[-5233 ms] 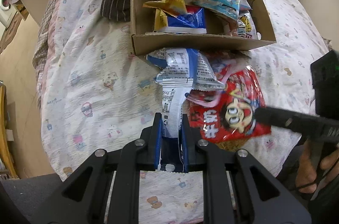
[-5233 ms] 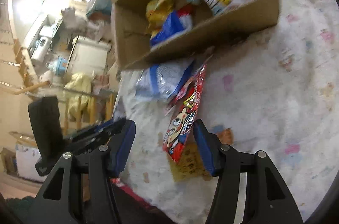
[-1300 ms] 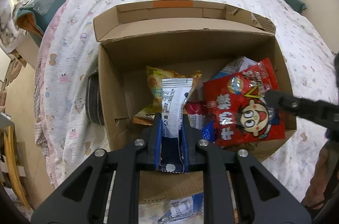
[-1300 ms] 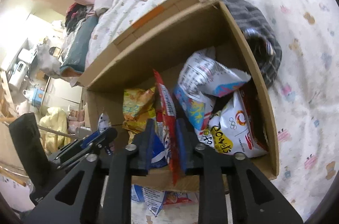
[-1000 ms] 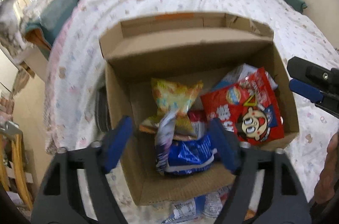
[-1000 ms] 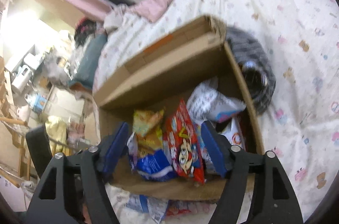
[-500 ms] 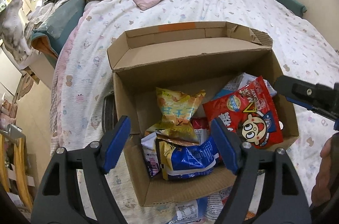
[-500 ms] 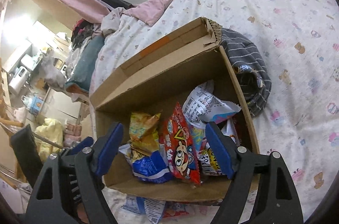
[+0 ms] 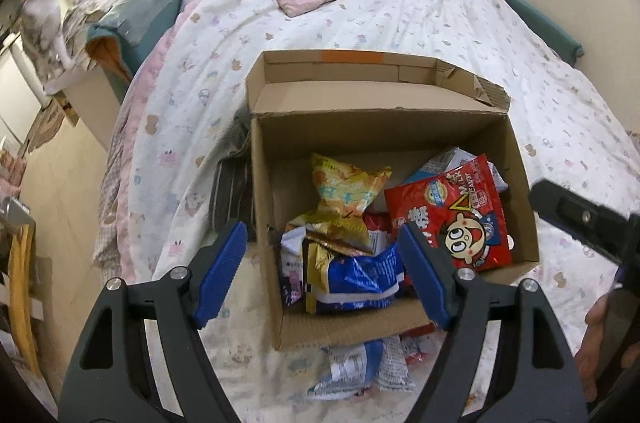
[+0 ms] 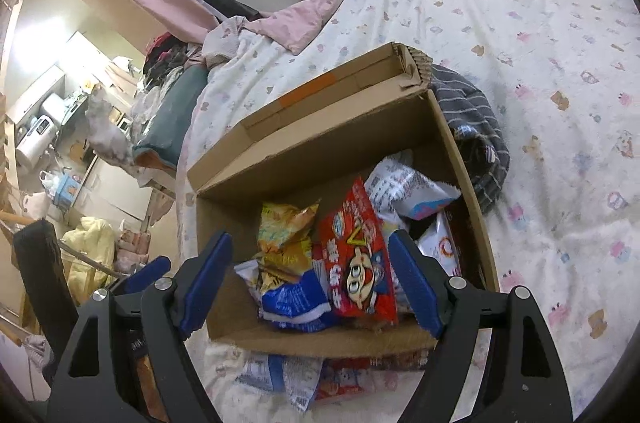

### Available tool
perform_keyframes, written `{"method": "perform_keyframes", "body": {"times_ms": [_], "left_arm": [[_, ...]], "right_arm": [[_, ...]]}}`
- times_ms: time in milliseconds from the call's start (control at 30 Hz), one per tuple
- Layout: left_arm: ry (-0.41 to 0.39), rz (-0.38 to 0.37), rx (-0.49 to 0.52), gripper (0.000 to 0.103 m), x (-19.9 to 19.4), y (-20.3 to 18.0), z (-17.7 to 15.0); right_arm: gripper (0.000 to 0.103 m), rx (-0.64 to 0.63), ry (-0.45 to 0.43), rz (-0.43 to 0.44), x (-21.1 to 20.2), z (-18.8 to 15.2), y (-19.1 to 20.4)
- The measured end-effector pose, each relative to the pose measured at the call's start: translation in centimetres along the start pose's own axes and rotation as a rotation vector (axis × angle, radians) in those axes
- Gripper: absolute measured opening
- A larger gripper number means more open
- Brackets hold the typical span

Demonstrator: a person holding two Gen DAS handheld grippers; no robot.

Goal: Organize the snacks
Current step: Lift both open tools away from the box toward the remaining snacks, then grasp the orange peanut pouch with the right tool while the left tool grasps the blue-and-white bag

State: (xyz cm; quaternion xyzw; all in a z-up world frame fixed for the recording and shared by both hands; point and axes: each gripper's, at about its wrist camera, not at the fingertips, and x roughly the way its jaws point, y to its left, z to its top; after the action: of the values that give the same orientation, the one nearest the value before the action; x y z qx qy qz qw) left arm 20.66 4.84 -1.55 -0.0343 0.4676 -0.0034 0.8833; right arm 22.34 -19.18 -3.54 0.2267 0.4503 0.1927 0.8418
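Both cameras sit just behind their own fingers and look steeply down and forward over the foot of a bed point(image 9: 400, 15), toward its pillow end. The left wrist view faces the open cardboard box point(image 9: 380, 131) almost square-on from its near side, close above it, with the blue-padded fingers point(image 9: 222, 273) framing the lower picture. The right wrist view looks at the same box point(image 10: 320, 147) from further right and turned leftward, so the box runs diagonally and a cluttered room fills the left edge, too blurred to read well. Both views share the box, the snack packets inside it, and the patterned bedspread point(image 10: 540, 23).
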Motion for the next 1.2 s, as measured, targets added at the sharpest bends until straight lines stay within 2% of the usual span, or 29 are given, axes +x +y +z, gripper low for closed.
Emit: {"method": "perform_keyframes", "body": {"times_ms": [267,700,833,967,1033,1100,1200], "left_arm": [[0.015,-0.005,-0.079,0.075,-1.6,1.5,-2.3],[0.036,-0.007,-0.07,0.075,-3.8,2.0,-5.9],[0.059,-0.026,-0.074,0.075,-4.0,2.0,-7.2],[0.076,-0.003,-0.082,0.075,-4.2,2.4,-8.3],[0.091,-0.001,-0.103,0.075,-4.1,2.7,-8.7],[0.107,-0.004,-0.122,0.075,-4.0,2.9,-8.9],[0.113,-0.005,-0.132,0.075,-3.9,2.9,-9.0]], "right_arm": [[0.088,-0.009,0.014,0.003,-1.9,-1.9,0.1],[0.091,0.007,0.049,-0.005,-4.3,-5.9,-0.1],[0.091,-0.011,0.106,0.0,-4.3,-7.0,-0.3],[0.091,-0.027,0.174,-0.017,-3.8,-8.2,-1.0],[0.091,-0.055,0.24,-0.094,-2.8,-9.5,-1.6],[0.091,-0.122,0.289,-0.216,-1.5,-10.8,-2.0],[0.091,-0.139,0.369,-0.211,-0.3,-12.2,-2.5]]}}
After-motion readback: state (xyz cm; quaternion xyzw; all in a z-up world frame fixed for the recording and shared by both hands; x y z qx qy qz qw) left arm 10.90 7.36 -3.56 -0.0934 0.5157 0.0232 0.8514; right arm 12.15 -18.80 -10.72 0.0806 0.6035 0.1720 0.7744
